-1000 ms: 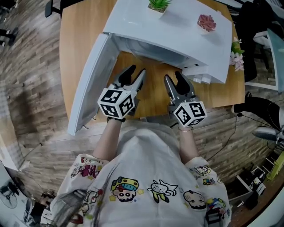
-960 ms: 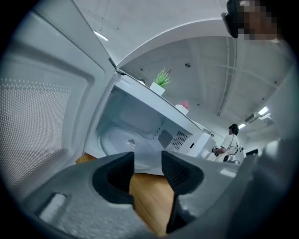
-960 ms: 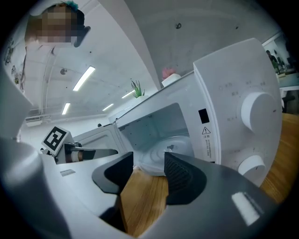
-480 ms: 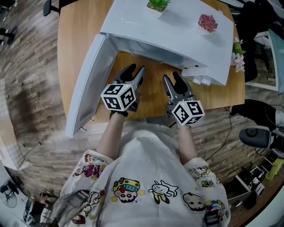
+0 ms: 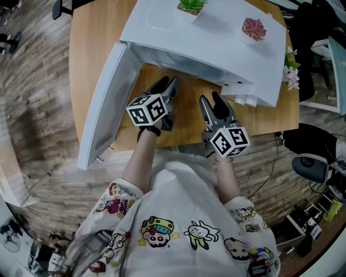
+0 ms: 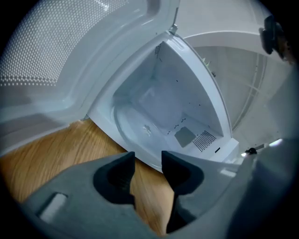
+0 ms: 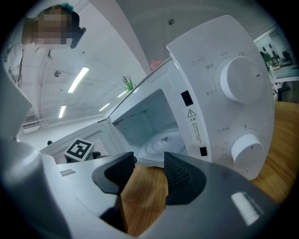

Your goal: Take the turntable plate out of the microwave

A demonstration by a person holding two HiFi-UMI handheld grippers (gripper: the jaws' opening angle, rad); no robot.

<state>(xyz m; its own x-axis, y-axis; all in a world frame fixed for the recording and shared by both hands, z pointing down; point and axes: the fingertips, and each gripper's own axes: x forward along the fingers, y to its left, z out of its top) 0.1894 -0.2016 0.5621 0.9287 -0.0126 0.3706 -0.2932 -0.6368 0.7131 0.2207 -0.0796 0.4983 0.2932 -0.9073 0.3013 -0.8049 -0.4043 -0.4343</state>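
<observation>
The white microwave [image 5: 216, 38] stands on a wooden table with its door [image 5: 102, 103] swung open to the left. The clear turntable plate [image 6: 140, 128] lies flat on the cavity floor, and the right gripper view also shows this plate [image 7: 164, 142]. My left gripper [image 5: 166, 85] is just in front of the opening, tilted, its jaws open with only wood showing between them [image 6: 148, 161]. My right gripper [image 5: 211, 99] hovers over the table in front of the control panel, open and empty [image 7: 149, 163]. Neither touches the plate.
Two small potted plants [image 5: 193, 5] [image 5: 252, 27] sit on top of the microwave. Two white knobs [image 7: 240, 81] stick out of its panel at the right. The table's [image 5: 92, 43] front edge runs close under my hands. Flowers [image 5: 288, 67] stand at the table's right edge.
My left gripper has moved forward toward the microwave opening and rolled, its marker cube now tilted. The right gripper has hardly shifted. Both jaws stay apart.
</observation>
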